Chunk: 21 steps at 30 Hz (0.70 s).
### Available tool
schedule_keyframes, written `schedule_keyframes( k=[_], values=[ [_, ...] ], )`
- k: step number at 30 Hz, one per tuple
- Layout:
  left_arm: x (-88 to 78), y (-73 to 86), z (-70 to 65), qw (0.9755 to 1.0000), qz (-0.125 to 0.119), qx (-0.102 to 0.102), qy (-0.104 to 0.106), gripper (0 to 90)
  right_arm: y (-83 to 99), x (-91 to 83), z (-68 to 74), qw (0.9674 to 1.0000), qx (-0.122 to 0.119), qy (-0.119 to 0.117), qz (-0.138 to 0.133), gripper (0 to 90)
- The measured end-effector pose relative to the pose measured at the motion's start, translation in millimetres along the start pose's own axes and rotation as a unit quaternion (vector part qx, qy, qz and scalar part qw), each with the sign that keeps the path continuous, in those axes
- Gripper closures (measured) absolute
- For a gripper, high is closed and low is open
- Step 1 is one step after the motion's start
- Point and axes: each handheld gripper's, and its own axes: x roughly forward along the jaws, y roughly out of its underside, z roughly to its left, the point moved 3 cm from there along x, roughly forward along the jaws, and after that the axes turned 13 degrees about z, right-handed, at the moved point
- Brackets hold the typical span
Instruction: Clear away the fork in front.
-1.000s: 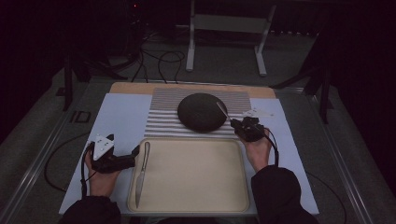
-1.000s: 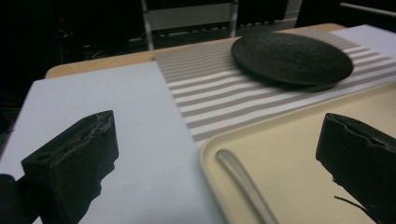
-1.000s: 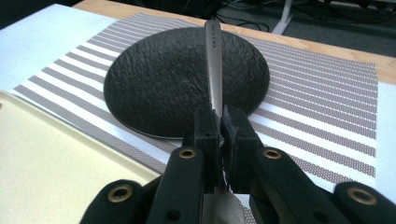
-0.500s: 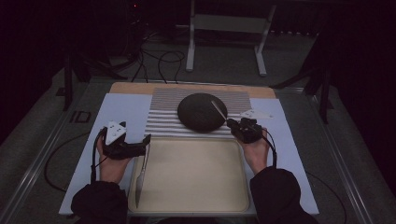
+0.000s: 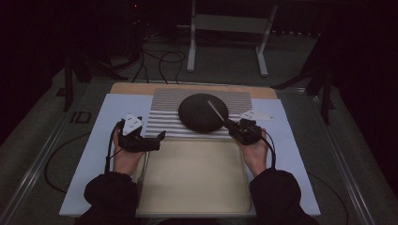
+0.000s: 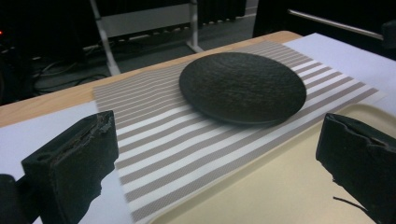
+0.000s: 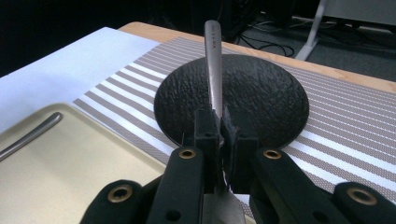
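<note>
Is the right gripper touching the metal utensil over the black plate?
Touching. In the right gripper view, the right gripper has its jaws shut on the metal utensil, whose handle rises over the black plate.

High view: fixed above the person's side, facing forward and down, far enough to take in the whole surface (image 5: 291, 140).
Left gripper view: low and near, facing the black plate (image 6: 243, 86) at 1 o'clock.
Right gripper view: close, plate (image 7: 261, 100) at 12 o'clock.
Shared: plate (image 5: 202, 112), striped mat (image 5: 162, 119), cream tray (image 5: 192, 178).
</note>
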Motion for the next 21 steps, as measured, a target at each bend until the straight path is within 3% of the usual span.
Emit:
schedule_keyframes(
  k=[4,21],
  values=[
    [10.0,-8.9,-6.8,0.9999,0.009,0.013,0.004,0.3,-2.3,-3.6,6.9,0.9999,-0.009,-0.007,-0.007,85.8],
    [33.9,-27.3,-21.3,0.9986,0.019,-0.002,0.049,0.3,-4.7,-3.4,37.0,0.9983,-0.043,-0.033,-0.024,85.8]
  ],
)
